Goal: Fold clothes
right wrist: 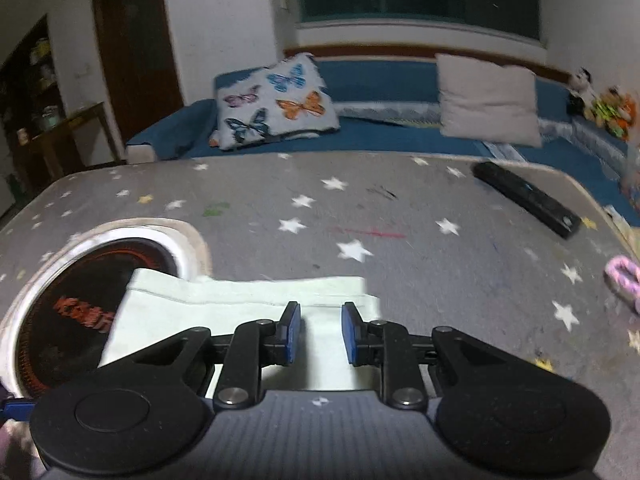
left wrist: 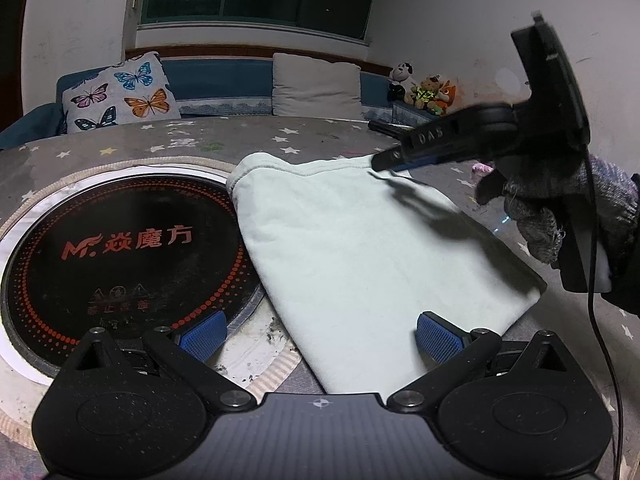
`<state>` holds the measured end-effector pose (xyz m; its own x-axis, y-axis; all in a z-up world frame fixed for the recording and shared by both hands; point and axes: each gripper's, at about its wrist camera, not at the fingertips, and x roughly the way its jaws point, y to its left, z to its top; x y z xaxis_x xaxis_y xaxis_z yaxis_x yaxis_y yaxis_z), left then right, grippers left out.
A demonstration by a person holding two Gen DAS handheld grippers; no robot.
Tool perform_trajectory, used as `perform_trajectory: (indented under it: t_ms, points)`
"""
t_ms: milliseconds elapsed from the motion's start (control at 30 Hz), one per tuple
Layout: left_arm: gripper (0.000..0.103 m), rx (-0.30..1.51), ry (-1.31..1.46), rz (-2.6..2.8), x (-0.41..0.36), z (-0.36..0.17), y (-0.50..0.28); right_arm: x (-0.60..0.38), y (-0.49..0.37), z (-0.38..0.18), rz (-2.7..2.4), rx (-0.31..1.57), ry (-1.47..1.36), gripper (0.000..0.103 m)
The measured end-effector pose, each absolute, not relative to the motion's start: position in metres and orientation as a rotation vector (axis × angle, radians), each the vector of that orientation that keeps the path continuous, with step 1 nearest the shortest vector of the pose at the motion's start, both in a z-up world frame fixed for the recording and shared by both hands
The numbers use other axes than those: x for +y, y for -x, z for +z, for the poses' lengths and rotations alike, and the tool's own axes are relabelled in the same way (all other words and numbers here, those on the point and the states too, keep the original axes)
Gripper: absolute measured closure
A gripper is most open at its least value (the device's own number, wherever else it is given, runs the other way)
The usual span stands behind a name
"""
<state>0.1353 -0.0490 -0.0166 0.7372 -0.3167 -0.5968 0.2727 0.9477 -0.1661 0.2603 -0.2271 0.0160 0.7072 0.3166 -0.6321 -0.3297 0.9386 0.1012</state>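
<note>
A pale mint-green folded garment (left wrist: 360, 248) lies flat on the grey star-patterned table, its left edge over the black round cooktop (left wrist: 120, 248). My left gripper (left wrist: 320, 338) is wide open and empty, low over the garment's near edge. My right gripper (left wrist: 384, 162), held in a gloved hand, hovers above the garment's far right corner. In the right wrist view the right gripper (right wrist: 320, 334) is partly open with nothing between its blue pads, just above the garment (right wrist: 248, 304) near its hem.
A black remote (right wrist: 528, 204) lies at the table's far right, a pink item (right wrist: 624, 280) near the right edge. The star tablecloth (right wrist: 360, 216) extends behind the garment. A blue sofa holds a butterfly pillow (left wrist: 120, 96), a white pillow (left wrist: 316, 84) and plush toys (left wrist: 428, 92).
</note>
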Motion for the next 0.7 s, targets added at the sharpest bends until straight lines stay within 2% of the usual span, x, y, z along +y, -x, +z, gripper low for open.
perform_trajectory:
  t_ms: [267,700]
  points:
    - [0.0,0.667,0.075,-0.327,-0.048,-0.016,-0.135,-0.196,-0.269,0.004,0.414,0.748,0.065,0.082]
    - [0.0,0.665,0.089,-0.342,-0.047,-0.016,-0.135,-0.134,-0.262,0.02,0.643,0.725,0.127,0.081]
